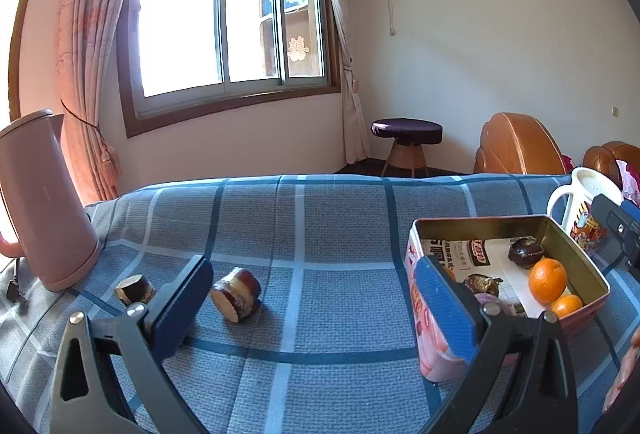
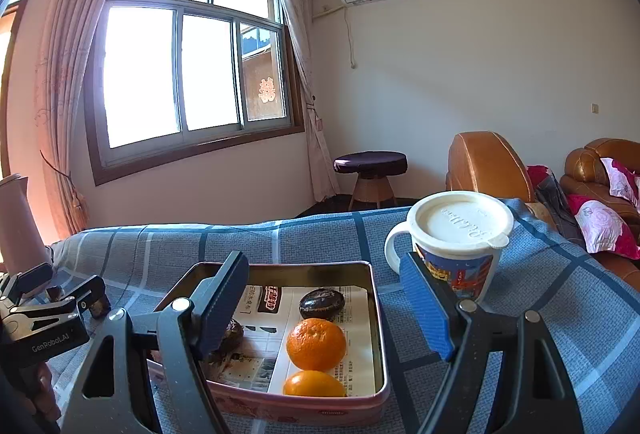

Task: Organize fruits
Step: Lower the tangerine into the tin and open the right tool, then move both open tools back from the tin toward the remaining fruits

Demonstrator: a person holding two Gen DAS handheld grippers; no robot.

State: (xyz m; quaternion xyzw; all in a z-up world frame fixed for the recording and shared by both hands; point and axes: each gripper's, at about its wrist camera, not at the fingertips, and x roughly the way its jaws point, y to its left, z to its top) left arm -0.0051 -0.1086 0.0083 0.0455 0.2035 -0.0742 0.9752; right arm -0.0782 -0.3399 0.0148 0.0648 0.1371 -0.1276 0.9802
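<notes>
The sugarcane piece point(image 1: 236, 294) lies on its side on the checked cloth point(image 1: 340, 234), cut end facing the camera (long axis running away rightward), beside the left gripper point(image 1: 316, 298), gaping, empty; tin point(image 1: 576, 258) right, kettle point(image 1: 44, 202) left.

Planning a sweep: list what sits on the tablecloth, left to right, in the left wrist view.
Pink kettle → small cut piece → larger cut piece → tin holding the oranges → white lidded cup.
</notes>
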